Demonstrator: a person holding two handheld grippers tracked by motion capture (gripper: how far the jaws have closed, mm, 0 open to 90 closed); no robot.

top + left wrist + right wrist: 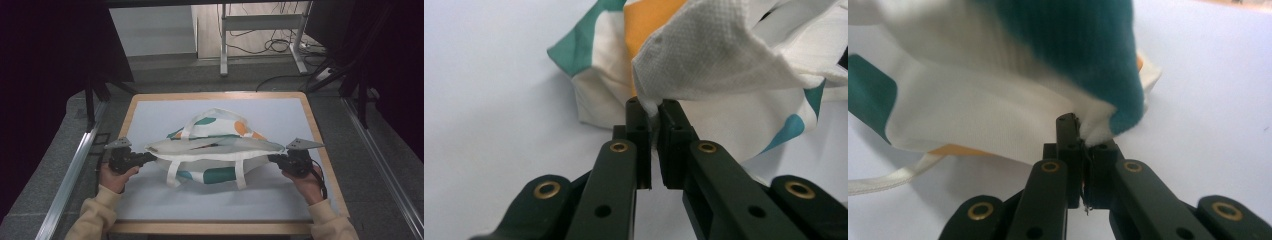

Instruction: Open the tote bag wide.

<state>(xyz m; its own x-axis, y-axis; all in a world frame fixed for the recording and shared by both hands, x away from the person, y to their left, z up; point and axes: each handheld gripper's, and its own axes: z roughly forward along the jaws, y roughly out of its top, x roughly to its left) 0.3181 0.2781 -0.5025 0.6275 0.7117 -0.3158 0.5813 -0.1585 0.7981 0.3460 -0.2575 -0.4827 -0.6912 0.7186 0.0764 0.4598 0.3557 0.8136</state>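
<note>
Tote bag lying flat near the middle of the worktop, white fabric with teal and orange patches, long axis running left to right across the high view, mouth edge stretched along that same line. Pinched at both ends: left gripper clamped on the bag's left corner, right gripper clamped on the right corner, each held by a hand coming up from the near edge. Confirmed close up in the left gripper view, with a fold of textured white cloth nipped between near-closed jaws at the left gripper's tip, and in the right gripper view, with a white and teal corner caught the same way at the right gripper's tip. Bag therefore lying directly between the 2 grippers, inward of each, about equally near both; upper rim lifted slightly and drawn taut between the 2 pinches, lower panel and 2 strap loops resting on the worktop toward the near side. Judged next: any lift, spread or fold likely to turn on keeping the 2 grips level along that left-right axis, since uneven pull would probably skew the rim or slip a corner free.
</note>
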